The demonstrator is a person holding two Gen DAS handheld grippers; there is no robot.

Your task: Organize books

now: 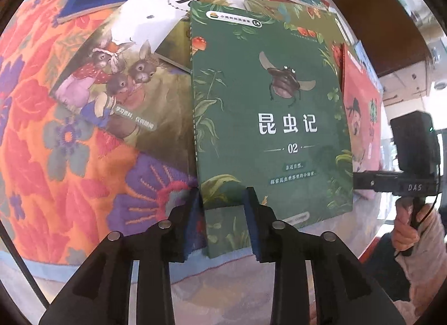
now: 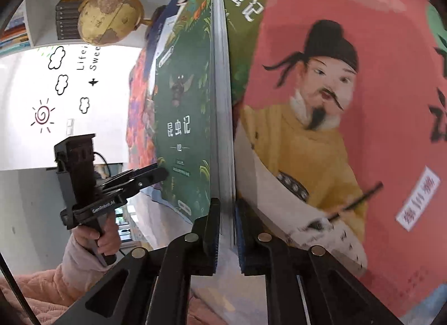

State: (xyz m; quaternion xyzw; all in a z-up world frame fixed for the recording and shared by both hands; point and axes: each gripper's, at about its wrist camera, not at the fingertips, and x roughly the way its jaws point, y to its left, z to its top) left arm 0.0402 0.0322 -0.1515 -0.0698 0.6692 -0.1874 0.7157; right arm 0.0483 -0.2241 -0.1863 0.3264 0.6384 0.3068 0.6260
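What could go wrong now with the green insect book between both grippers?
1. The left gripper has its pads clear of the green book at its corner, so the book may slide; how firmly the right gripper holds it is unclear.
2. It rests on loose, overlapping books such as the rabbit book, and may tip.
3. The red book, close beside the right gripper, may get pushed.

The red book [image 2: 349, 129] runs off the right edge. The green book [image 1: 268, 107] hides most of the books under it.
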